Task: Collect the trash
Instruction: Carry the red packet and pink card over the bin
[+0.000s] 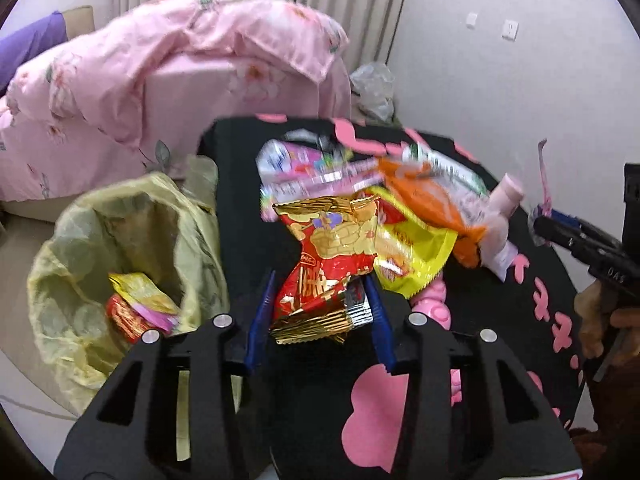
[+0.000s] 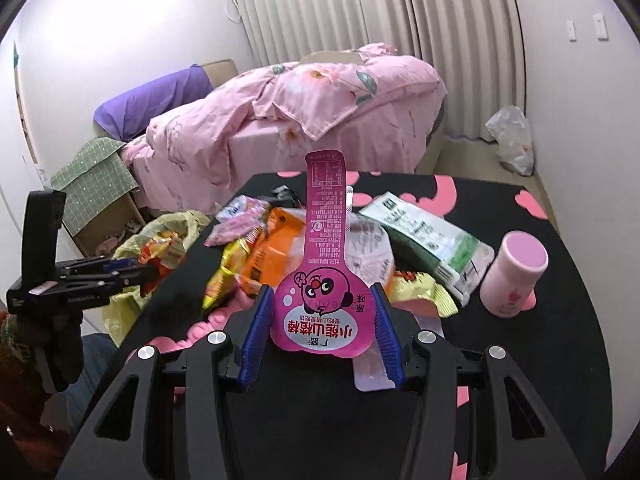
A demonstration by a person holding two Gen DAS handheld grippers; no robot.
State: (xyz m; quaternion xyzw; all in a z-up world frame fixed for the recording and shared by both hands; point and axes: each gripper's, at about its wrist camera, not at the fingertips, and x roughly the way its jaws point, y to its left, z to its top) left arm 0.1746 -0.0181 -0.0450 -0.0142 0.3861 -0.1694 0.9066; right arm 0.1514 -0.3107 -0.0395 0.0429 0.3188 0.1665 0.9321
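**Two wrappers gripped, bin bag next**

My left claw [image 1: 320,312] pinches the red-and-gold wrapper [image 1: 328,264] above the desk [image 1: 320,408]; my right claw [image 2: 320,340] clamps the pink lolly-shaped packet [image 2: 320,280]. Next, I judge, swing left over the yellow bin bag [image 1: 100,248] and release.

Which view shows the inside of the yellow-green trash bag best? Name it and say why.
The left wrist view. It looks down into the open mouth of the yellow-green trash bag, where wrappers already lie. The right wrist view shows only the bag's crumpled side past the table edge, partly hidden by the left gripper; the inside is barely visible.
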